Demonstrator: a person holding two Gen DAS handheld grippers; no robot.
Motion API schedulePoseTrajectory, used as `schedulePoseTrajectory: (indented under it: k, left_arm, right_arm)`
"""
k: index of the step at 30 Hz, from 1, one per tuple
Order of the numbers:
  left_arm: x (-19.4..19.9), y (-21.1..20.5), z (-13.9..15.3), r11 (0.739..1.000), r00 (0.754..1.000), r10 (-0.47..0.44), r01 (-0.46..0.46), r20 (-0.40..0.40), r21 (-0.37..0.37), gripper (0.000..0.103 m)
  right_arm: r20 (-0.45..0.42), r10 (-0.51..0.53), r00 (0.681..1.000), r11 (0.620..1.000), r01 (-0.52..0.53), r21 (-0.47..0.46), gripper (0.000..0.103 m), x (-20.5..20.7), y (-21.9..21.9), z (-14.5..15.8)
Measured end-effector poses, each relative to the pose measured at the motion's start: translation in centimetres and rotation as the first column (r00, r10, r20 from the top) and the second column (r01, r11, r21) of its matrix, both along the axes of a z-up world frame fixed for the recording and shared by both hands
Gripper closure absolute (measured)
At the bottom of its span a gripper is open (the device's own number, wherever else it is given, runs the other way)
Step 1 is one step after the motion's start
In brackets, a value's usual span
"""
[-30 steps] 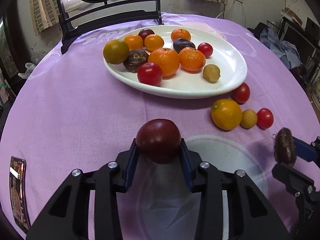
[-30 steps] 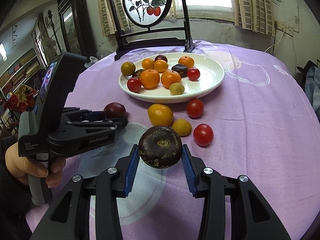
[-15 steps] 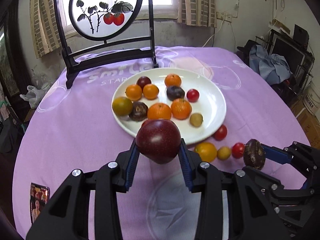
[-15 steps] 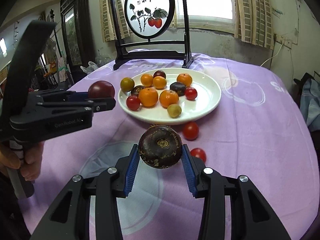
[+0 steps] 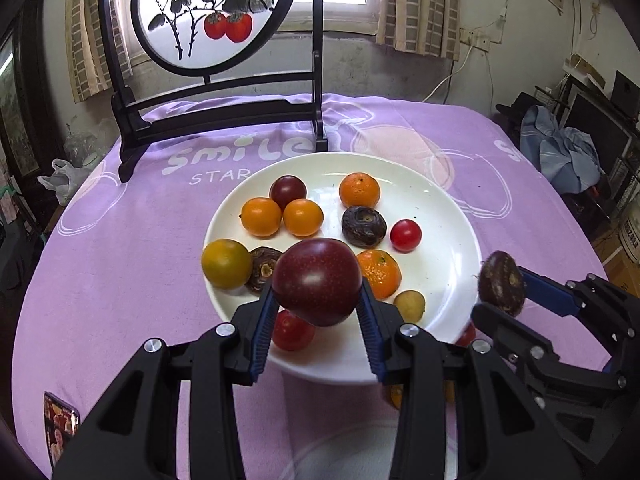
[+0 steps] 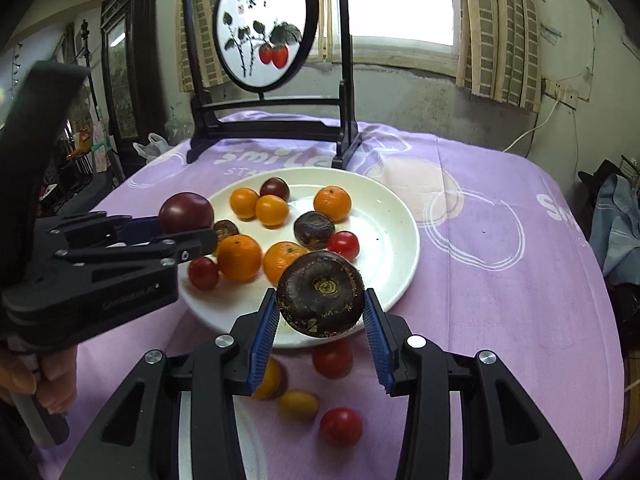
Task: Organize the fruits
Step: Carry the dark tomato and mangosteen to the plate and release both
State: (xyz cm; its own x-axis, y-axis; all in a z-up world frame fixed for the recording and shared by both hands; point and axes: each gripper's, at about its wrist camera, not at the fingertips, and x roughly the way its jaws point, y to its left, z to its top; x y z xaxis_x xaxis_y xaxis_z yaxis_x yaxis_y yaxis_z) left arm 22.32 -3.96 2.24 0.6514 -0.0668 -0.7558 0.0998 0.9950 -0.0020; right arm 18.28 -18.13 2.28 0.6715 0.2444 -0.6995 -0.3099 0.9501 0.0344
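A white plate (image 5: 448,216) (image 6: 392,216) on the purple cloth holds several oranges, red tomatoes and dark wrinkled fruits. My left gripper (image 5: 318,304) is shut on a smooth dark-red fruit (image 5: 318,282) (image 6: 186,212) held in the air above the plate's near rim. My right gripper (image 6: 320,312) is shut on a dark brown wrinkled fruit (image 6: 320,294) (image 5: 502,282), also held up over the near right rim. In front of the plate lie two red tomatoes (image 6: 341,426), a small yellow fruit (image 6: 298,404) and an orange one (image 6: 268,380).
A black wooden stand with a round painted screen (image 5: 208,16) (image 6: 266,28) rises at the table's far side. A small picture card (image 5: 60,426) lies at the near left edge. A hand (image 6: 44,376) grips the left tool. Clutter and clothes flank the table on the right.
Both grippers have risen and moved forward from the near table toward the plate, each keeping its fruit. They now hang over the plate's near rim, and the loose fruits lie under them.
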Motion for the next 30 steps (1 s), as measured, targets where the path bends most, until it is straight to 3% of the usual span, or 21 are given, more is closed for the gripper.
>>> schedulePoseTrajectory:
  k: [15,17,19,20,30]
  left_arm:
    - [2.5,-0.4,-1.9,0.999,0.999,0.035,-0.035,-0.030,-0.011,0.064]
    - [2.1,-0.4,-1.5,0.999,0.999,0.034,-0.034,-0.009,-0.013,0.061]
    - [1.7,-0.6,-0.8,0.999,0.999,0.039,-0.039,0.032,0.000,0.039]
    - [1.4,-0.6,-0.5,0.999,0.998,0.046,-0.046,0.050,0.008,0.036]
    - [-1.2,-1.3,1.5,1.000,0.996,0.011,-0.011,0.093,-0.007,0.035]
  right_arm:
    - [-0.064,-0.030,0.997,1.000,0.031,0.004,0.059,2.7,0.4,-2.7]
    - [-0.064,-0.028,0.998,1.000,0.029,0.012,0.059,2.4,0.2,-2.6]
    - [-0.063,-0.027,0.998,0.999,0.028,0.016,0.059,2.0,-0.1,-2.5]
    - [-0.062,-0.027,0.998,0.999,0.028,0.017,0.059,1.9,-0.2,-2.4]
    - [-0.022,-0.021,1.000,0.999,0.022,0.044,0.059,-0.6,-1.3,-0.9]
